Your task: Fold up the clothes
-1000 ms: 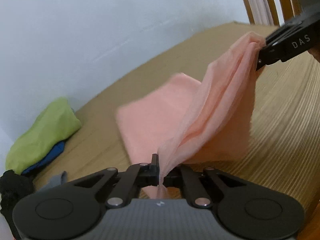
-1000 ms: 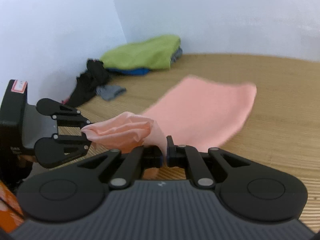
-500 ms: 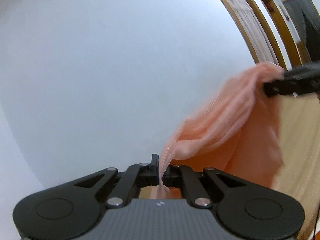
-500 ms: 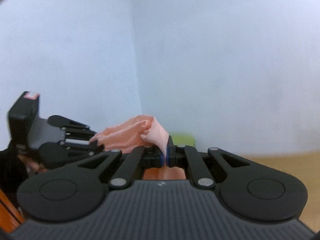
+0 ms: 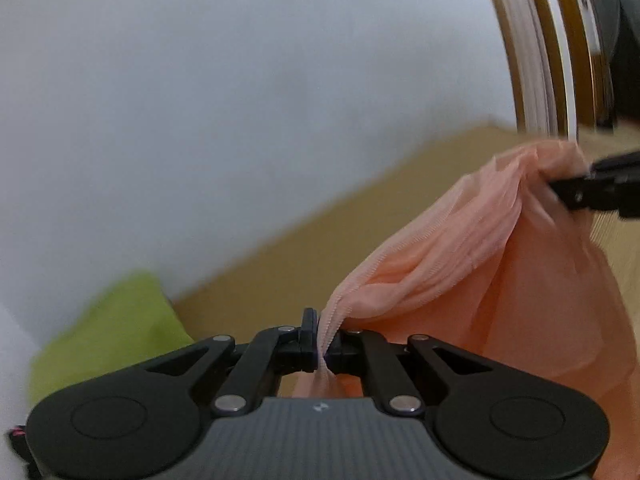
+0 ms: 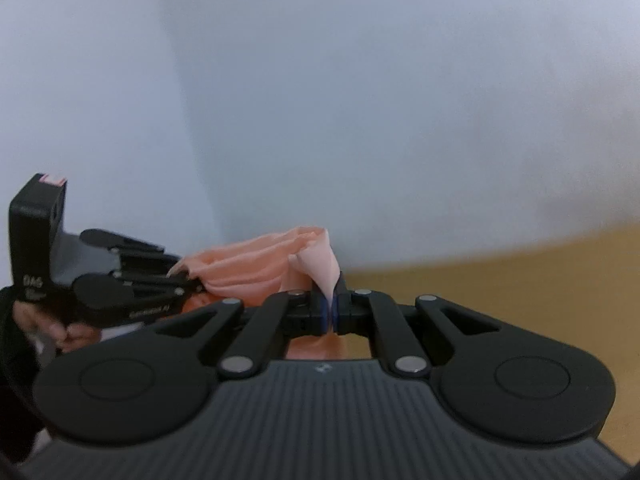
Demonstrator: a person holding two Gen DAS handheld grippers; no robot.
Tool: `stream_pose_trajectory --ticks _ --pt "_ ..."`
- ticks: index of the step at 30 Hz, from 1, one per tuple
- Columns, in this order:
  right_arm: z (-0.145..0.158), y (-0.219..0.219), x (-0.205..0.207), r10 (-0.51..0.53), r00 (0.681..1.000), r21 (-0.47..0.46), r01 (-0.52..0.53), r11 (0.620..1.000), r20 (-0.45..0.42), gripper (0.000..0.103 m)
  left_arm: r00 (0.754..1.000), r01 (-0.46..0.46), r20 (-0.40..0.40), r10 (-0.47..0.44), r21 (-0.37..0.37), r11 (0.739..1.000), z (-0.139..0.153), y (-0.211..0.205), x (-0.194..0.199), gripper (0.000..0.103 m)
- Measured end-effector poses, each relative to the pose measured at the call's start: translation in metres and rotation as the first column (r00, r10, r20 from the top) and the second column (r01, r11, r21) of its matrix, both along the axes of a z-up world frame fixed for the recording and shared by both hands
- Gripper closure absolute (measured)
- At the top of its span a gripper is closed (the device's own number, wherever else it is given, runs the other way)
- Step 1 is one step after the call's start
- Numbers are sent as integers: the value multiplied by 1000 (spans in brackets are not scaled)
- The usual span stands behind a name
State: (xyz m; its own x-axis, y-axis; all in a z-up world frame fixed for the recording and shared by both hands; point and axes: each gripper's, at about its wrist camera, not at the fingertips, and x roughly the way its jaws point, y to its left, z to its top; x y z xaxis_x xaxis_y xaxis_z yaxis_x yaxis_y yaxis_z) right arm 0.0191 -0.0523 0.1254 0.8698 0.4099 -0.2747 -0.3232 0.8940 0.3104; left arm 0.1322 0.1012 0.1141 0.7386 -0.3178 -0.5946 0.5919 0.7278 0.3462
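A thin peach garment [image 5: 480,264] hangs in the air between my two grippers, its top edge bunched and its body drooping down at the right. My left gripper [image 5: 322,340] is shut on one end of that edge. The right gripper [image 5: 560,188] shows at the right side of the left wrist view, pinching the other end. In the right wrist view my right gripper [image 6: 330,308] is shut on a fold of the peach garment [image 6: 256,264], and the left gripper [image 6: 184,280] shows at the left, clamped on the cloth, with a hand [image 6: 52,324] behind it.
A green garment [image 5: 108,332] lies at the lower left by the white wall. A tan woven surface [image 5: 328,240] lies below, also seen at the right as the tan surface [image 6: 520,276]. Wooden door frames [image 5: 532,52] stand at the upper right.
Both views have tilted back down from the wall, so the tan surface and green garment show again. The peach garment stays held up between both grippers.
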Motion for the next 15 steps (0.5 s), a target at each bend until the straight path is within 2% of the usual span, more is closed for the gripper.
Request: stream_pose_trajectory --ticks 3,6,9,11,12,13,15 --pt "-65 -5 68 -78 987 -27 75 997 -144 98 996 -12 -93 18 69 998 -75 -39 71 100" --pt "-132 -15 134 -168 953 -79 152 985 -254 98 988 -7 -151 28 136 991 -140 -71 135 95" --pt "-183 -31 184 -260 909 -147 223 964 -327 96 986 -35 -155 57 143 989 -143 -69 151 90" --pt "-202 -38 202 -298 883 -184 245 952 -363 95 985 -53 -157 76 148 988 -144 -67 161 70" --pt "-210 -42 209 -314 871 -202 253 946 -379 94 984 -62 -158 86 151 987 -144 -66 166 65" --pt "-215 -46 213 -320 867 -218 251 943 -383 94 983 -71 -159 96 153 986 -145 -65 172 59" --pt "-219 -55 216 -320 873 -257 235 937 -369 89 980 -90 -161 115 158 983 -146 -63 182 54"
